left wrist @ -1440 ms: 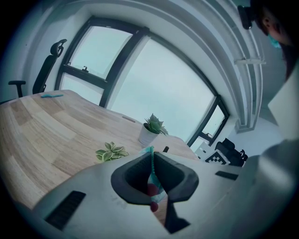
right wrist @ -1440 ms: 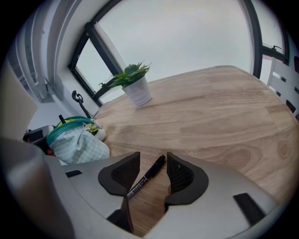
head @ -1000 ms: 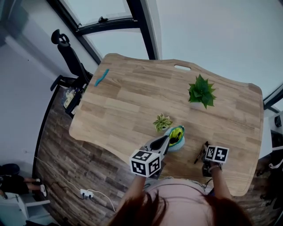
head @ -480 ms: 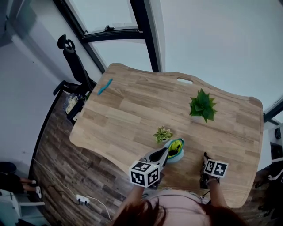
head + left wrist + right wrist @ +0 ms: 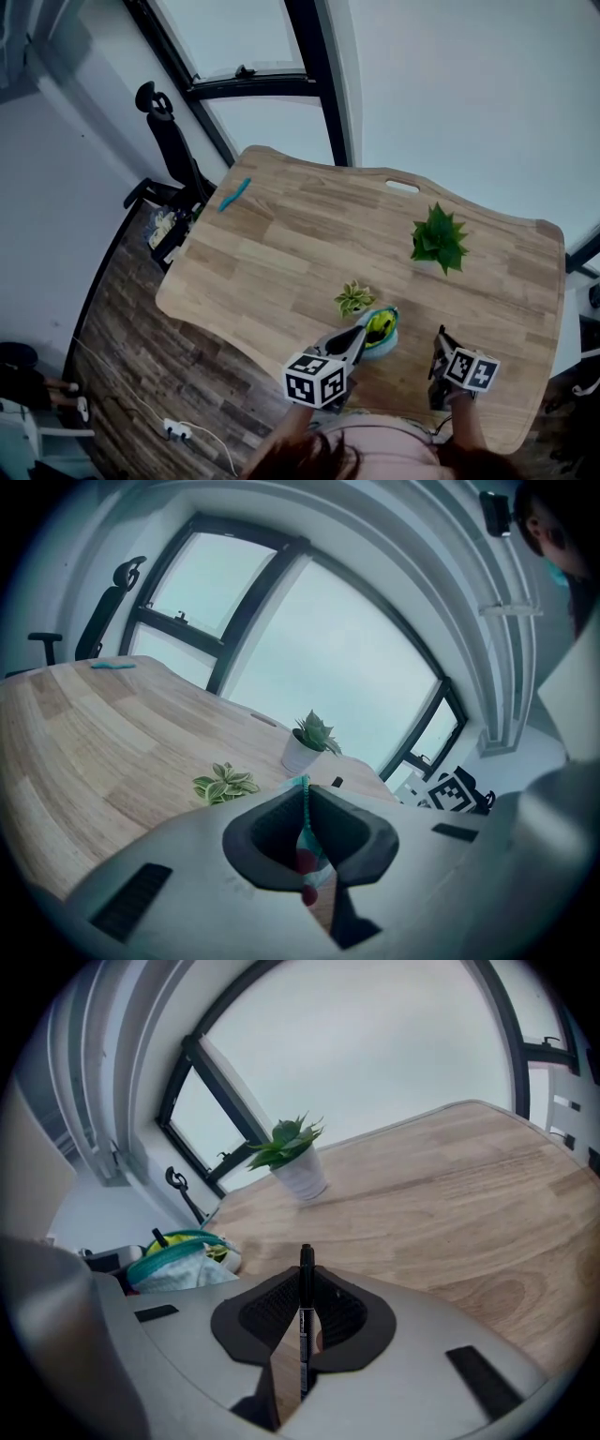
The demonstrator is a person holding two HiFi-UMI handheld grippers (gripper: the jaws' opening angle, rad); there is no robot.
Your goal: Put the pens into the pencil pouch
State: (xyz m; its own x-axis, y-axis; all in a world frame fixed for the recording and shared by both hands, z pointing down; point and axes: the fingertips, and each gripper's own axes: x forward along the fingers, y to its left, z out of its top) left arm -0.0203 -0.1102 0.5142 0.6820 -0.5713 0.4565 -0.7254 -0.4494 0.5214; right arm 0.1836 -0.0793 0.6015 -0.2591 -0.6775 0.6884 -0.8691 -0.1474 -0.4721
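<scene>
The pencil pouch (image 5: 380, 328) has a teal rim and yellow-green contents, and it stands near the front edge of the wooden table (image 5: 281, 253). My left gripper (image 5: 359, 337) is shut on the pouch's teal zipper edge (image 5: 303, 808). My right gripper (image 5: 438, 349) hangs just right of the pouch, above the table. It is shut on a black pen (image 5: 305, 1302), which stands upright between the pads. In the right gripper view the pouch (image 5: 178, 1260) lies to the left with a dark pen tip (image 5: 161, 1238) poking out of it.
A green plant in a white pot (image 5: 438, 239) stands behind the pouch, and a small variegated plant (image 5: 353, 300) right beside it. A teal pen-like thing (image 5: 234, 194) lies at the table's far left corner. An office chair (image 5: 173, 141) stands past that corner.
The black pen lay on the table beside the right gripper; now the jaws have closed on it and lifted it off the wood. The left gripper has kept its hold on the pouch.
</scene>
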